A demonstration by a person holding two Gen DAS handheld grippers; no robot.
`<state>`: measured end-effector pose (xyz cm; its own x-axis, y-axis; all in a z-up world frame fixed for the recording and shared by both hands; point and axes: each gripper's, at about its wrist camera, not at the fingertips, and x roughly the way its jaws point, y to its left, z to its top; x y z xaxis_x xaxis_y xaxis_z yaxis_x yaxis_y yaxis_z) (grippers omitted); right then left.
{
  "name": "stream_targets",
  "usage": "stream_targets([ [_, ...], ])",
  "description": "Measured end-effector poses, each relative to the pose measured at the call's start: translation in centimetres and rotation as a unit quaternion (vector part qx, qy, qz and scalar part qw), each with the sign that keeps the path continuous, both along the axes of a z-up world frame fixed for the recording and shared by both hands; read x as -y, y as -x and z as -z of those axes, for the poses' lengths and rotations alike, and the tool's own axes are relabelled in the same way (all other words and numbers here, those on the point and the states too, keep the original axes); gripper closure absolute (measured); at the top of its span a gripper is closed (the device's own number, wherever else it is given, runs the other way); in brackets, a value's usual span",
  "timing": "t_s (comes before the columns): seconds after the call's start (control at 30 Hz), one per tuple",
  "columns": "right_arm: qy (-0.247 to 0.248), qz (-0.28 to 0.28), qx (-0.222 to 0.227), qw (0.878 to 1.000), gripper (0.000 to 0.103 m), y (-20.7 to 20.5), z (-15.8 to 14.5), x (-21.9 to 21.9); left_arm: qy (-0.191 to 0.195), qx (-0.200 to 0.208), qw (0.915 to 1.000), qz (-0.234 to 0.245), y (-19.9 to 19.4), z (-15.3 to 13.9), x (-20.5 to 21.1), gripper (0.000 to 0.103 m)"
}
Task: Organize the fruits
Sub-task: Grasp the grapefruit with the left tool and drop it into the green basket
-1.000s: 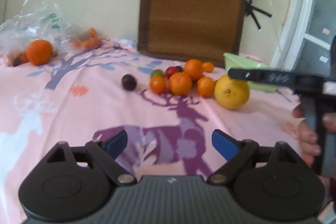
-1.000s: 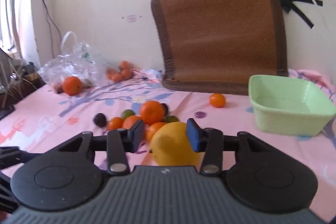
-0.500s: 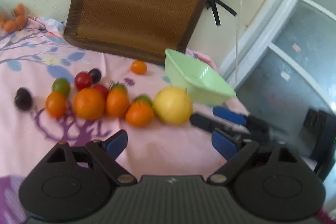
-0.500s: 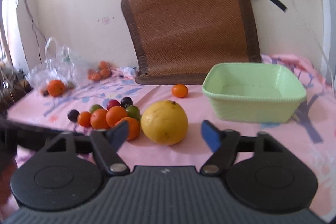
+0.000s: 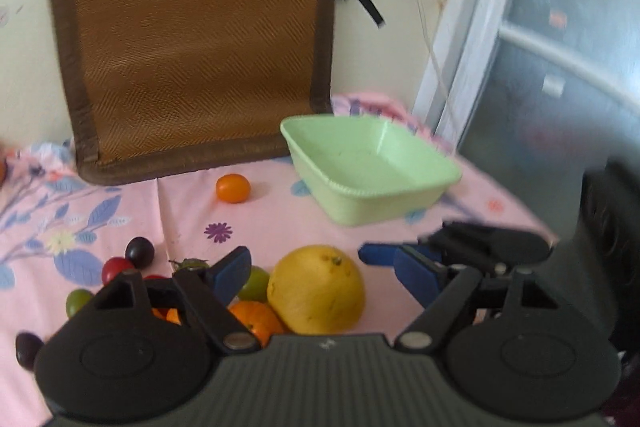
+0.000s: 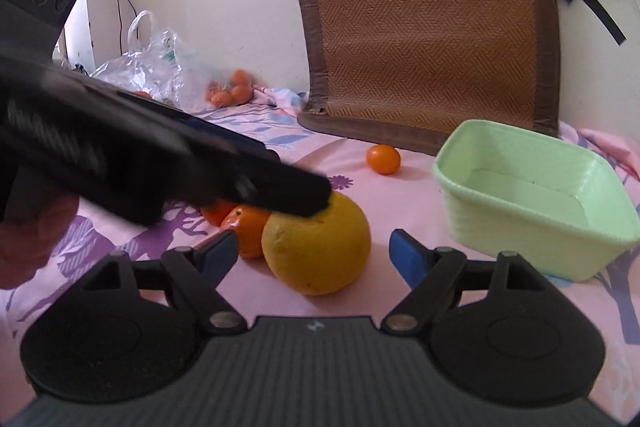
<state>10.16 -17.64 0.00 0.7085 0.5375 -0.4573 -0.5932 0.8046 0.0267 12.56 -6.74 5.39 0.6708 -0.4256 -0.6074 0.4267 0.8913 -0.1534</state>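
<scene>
A large yellow citrus [image 5: 316, 289] lies on the pink cloth, also in the right wrist view [image 6: 316, 245]. My left gripper [image 5: 324, 273] is open around it from above, apart from it. My right gripper [image 6: 314, 257] is open with the citrus between its blue pads, apart from it. An empty green basin [image 5: 372, 175] stands behind; it shows at right in the right wrist view [image 6: 536, 195]. Oranges [image 5: 256, 319], small plums [image 5: 139, 251] and green fruits [image 5: 254, 277] cluster left of the citrus. A lone small orange [image 5: 233, 188] lies near the mat.
A brown woven mat [image 5: 196, 39] leans on the wall. A plastic bag [image 6: 156, 67] with oranges lies far left. The left gripper body [image 6: 160, 155] crosses the right wrist view. The table edge runs at the right beside a white door frame [image 5: 452, 39].
The left gripper swung right and forward over the yellow citrus. The right gripper opened, releasing the citrus, and now sits close behind it.
</scene>
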Motion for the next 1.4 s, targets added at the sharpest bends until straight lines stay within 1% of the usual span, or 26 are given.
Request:
stream_targets([
  [0.07, 0.009, -0.003, -0.007, 1.0, 0.036, -0.5, 0.6, -0.6, -0.024, -0.009, 0.9997, 0.002, -0.5, 0.8, 0.9, 0.024],
  [0.1, 0.01, 0.0, -0.007, 1.0, 0.036, -0.6, 0.8, -0.6, -0.02, -0.019, 0.9996, 0.002, -0.7, 1.1, 0.9, 0.029],
  [0.13, 0.003, 0.0, -0.008, 1.0, 0.037, -0.6, 0.8, -0.4, -0.004, -0.034, 0.9994, 0.005, -1.0, 1.3, 0.8, 0.03],
  [0.17, -0.001, 0.001, -0.009, 1.0, 0.037, -0.5, 0.7, -0.2, 0.001, -0.039, 0.9992, 0.003, -1.2, 1.4, 0.6, 0.037],
  [0.2, -0.001, 0.006, -0.008, 1.0, 0.037, -0.4, 0.6, -0.1, 0.002, -0.039, 0.9993, 0.002, -1.2, 1.4, 0.7, 0.04],
  [0.23, -0.005, 0.012, 0.0, 1.0, 0.038, 0.0, 0.5, 0.2, 0.006, -0.033, 0.9994, 0.004, -1.1, 1.1, 0.9, 0.04],
  [0.3, -0.022, 0.027, 0.014, 0.999, 0.038, 0.5, -0.2, 1.1, 0.013, -0.01, 0.9998, 0.008, -0.9, 0.1, 1.6, 0.04],
  [0.37, -0.037, 0.046, 0.042, 0.997, 0.038, 0.8, -1.3, 1.9, 0.023, 0.019, 0.9994, 0.016, -1.2, -1.3, 2.6, 0.039],
  [0.4, -0.041, 0.059, 0.064, 0.995, 0.038, 1.0, -1.9, 2.5, 0.03, 0.03, 0.9989, 0.02, -1.7, -2.1, 3.1, 0.039],
  [0.47, -0.038, 0.084, 0.096, 0.991, 0.038, 0.7, -3.1, 3.5, 0.049, 0.038, 0.9977, 0.026, -3.4, -3.4, 4.5, 0.038],
  [0.57, -0.023, 0.126, 0.117, 0.985, 0.037, -0.9, -4.1, 4.9, 0.071, 0.035, 0.9962, 0.037, -6.7, -3.8, 7.0, 0.038],
  [0.63, -0.023, 0.149, 0.107, 0.983, 0.037, -2.4, -4.0, 6.3, 0.079, 0.013, 0.996, 0.04, -9.0, -2.9, 8.4, 0.038],
  [0.73, -0.045, 0.174, 0.076, 0.981, 0.037, -4.1, -3.0, 8.2, 0.095, -0.022, 0.9945, 0.037, -10.6, -1.0, 9.8, 0.038],
  [0.77, -0.042, 0.18, 0.071, 0.98, 0.037, -4.4, -2.8, 8.4, 0.098, -0.027, 0.9942, 0.035, -10.9, -0.5, 10.1, 0.037],
  [0.87, -0.009, 0.188, 0.08, 0.979, 0.037, -5.0, -2.2, 8.0, 0.098, -0.03, 0.9944, 0.028, -11.3, 0.7, 10.9, 0.036],
  [1.0, 0.001, 0.201, 0.055, 0.978, 0.036, -5.8, -1.3, 8.1, 0.11, -0.05, 0.9926, 0.013, -11.5, 2.1, 10.9, 0.033],
  [1.07, -0.006, 0.199, 0.061, 0.978, 0.036, -5.6, -1.3, 8.3, 0.112, -0.041, 0.9929, 0.003, -10.8, 1.8, 10.5, 0.031],
  [1.13, -0.021, 0.194, 0.07, 0.978, 0.036, -4.8, -1.4, 8.5, 0.117, -0.028, 0.9927, -0.002, -9.4, 0.8, 9.6, 0.031],
  [1.2, -0.037, 0.19, 0.078, 0.978, 0.036, -4.3, -1.5, 8.9, 0.127, -0.001, 0.9919, -0.003, -6.9, -0.8, 7.5, 0.031],
  [1.3, -0.068, 0.196, 0.091, 0.974, 0.037, -3.9, -1.9, 9.7, 0.14, 0.036, 0.9895, -0.011, -2.0, -2.5, 2.6, 0.027],
  [1.37, -0.089, 0.206, 0.1, 0.969, 0.039, -3.9, -2.3, 10.2, 0.138, 0.058, 0.9881, -0.038, 1.4, -3.0, -1.5, 0.026],
  [1.4, -0.098, 0.21, 0.106, 0.967, 0.04, -3.7, -2.4, 10.4, 0.128, 0.068, 0.9878, -0.058, 2.9, -3.0, -3.5, 0.026],
])
